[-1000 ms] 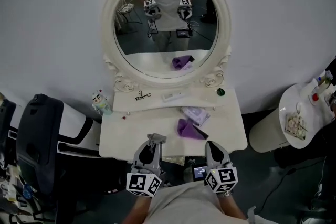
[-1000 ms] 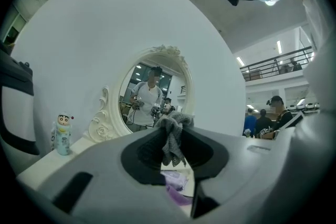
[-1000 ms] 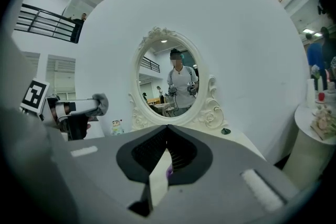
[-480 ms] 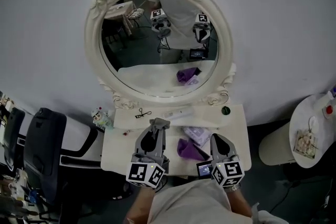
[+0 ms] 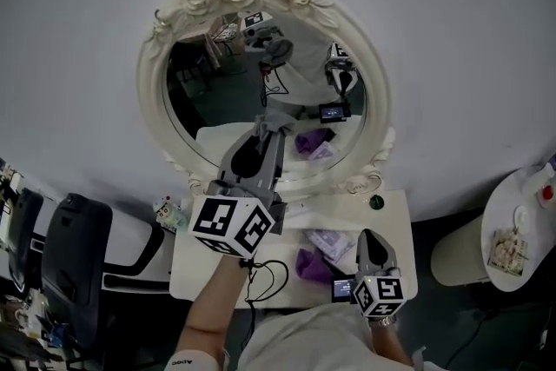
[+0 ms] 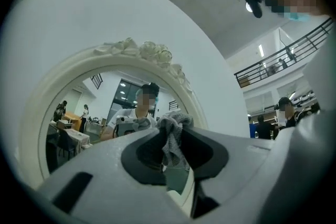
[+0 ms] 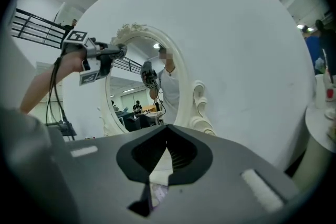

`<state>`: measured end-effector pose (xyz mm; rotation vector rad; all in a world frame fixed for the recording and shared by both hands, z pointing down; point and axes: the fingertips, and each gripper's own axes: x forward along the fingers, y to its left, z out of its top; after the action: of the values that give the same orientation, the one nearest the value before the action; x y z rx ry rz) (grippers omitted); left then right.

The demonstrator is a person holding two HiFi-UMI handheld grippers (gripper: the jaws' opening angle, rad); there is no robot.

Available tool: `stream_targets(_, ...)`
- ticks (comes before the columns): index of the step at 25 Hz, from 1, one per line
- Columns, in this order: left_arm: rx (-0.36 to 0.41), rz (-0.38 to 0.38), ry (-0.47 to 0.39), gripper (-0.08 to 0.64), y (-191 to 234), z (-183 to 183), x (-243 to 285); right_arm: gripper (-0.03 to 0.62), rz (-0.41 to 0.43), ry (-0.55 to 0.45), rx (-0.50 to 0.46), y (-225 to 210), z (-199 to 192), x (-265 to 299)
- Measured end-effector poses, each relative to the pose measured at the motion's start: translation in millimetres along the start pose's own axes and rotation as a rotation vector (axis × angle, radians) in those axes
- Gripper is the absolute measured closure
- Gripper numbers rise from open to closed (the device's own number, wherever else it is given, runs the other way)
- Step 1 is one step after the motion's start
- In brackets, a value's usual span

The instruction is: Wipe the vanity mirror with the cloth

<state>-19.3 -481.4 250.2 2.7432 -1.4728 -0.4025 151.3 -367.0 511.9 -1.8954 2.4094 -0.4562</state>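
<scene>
On the head view, I see my left gripper [image 5: 271,124] raised in front of the vanity mirror [image 5: 208,91], its tip over the lower middle of the glass. A grey cloth [image 5: 280,117] is bunched at that tip. I cannot tell from here whether the cloth touches the glass. My right gripper [image 5: 372,241] hangs low over the right part of the white vanity table [image 5: 189,269], just beside a purple bundle [image 5: 310,263] lying on the top. A black chair [image 5: 74,248] stands left of the table.

On the left gripper view, the jaws are clamped on the grey cloth [image 6: 173,136], which stands up in a crumpled tuft between them. The left gripper [image 6: 171,152] points at the mirror [image 6: 89,107], whose white rose-topped frame fills the middle of the view.

On the right gripper view, the right gripper [image 7: 167,131] has its jaws drawn together at the tips, with nothing held between them. Beyond them the mirror [image 7: 139,97] stands edge-on to me, and the left gripper [image 7: 100,57] reaches toward it from the left, the cloth [image 7: 122,51] at its tip near the frame's upper edge.
</scene>
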Motion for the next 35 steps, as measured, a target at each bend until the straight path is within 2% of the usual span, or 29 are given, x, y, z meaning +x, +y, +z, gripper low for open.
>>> stream_targets(4,0.016,-0.025,-0.035,0.483,-1,47,42,0.584,-0.026,-0.014,0.0,-8,5,-1)
stream_targets(8,0.092,-0.02,-0.057,0.483,-2,79,72,0.584,-0.076,-0.018,0.02,-25,2,-8)
stream_targets(14,0.098,-0.019,-0.058,0.483,5,100,101,0.584,-0.129,-0.029,0.025,-40,0,-14)
stream_targets(16,0.084,-0.021,-0.057,0.483,8,102,105,0.584,-0.142,-0.035,0.032,-41,-1,-15)
stream_targets(20,0.105,0.002,-0.062,0.483,19,107,105,0.584,-0.153,-0.032,0.03,-40,-2,-15)
stream_targets(26,0.132,0.088,-0.085,0.483,60,123,84,0.584,-0.143,-0.011,0.018,-35,-7,-7)
stream_targets(35,0.22,0.274,-0.077,0.485,132,133,41,0.584,-0.056,0.026,-0.033,-7,-14,12)
